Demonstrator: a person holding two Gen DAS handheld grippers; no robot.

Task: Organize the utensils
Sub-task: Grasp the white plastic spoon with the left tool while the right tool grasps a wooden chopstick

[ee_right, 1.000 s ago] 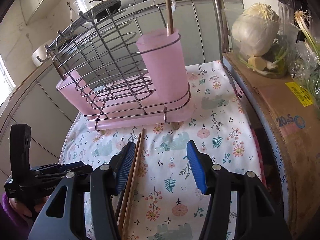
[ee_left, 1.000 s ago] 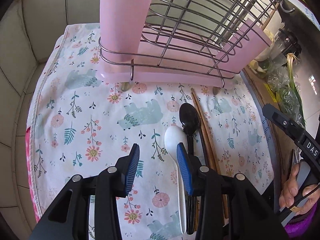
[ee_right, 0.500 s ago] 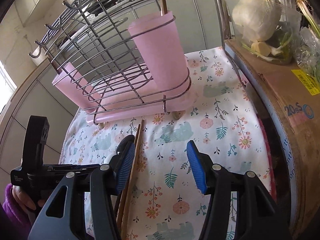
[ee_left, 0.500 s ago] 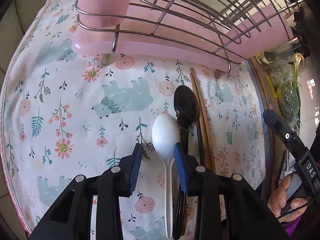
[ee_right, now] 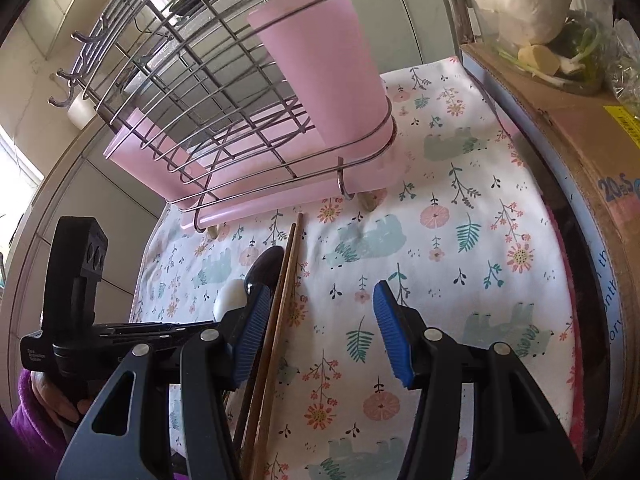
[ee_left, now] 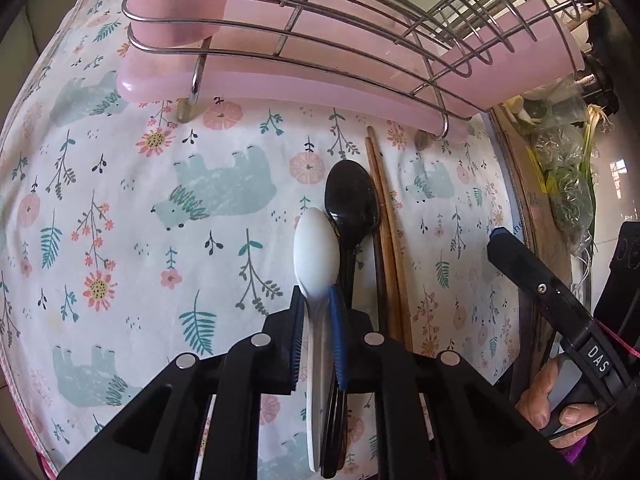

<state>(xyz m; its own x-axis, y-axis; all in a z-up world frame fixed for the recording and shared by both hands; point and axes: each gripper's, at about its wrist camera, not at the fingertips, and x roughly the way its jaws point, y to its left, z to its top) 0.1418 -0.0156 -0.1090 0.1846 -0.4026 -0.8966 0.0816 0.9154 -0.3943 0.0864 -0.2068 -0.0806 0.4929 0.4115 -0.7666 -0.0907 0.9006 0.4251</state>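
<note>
On the floral cloth, our left gripper has just been closing and now clamps the white plastic spoon by its neck, beside the black plastic spoon. We advise lifting straight, clear of it. Our right gripper stands open, empty.

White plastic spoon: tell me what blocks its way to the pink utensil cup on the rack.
Nothing visible does. The left claw has just closed on the white plastic spoon; only bare floral cloth lies before the wire dish rack and its pink plastic cup.

White spoon, black spoon and chopsticks lie side by side on floral cloth.
</note>
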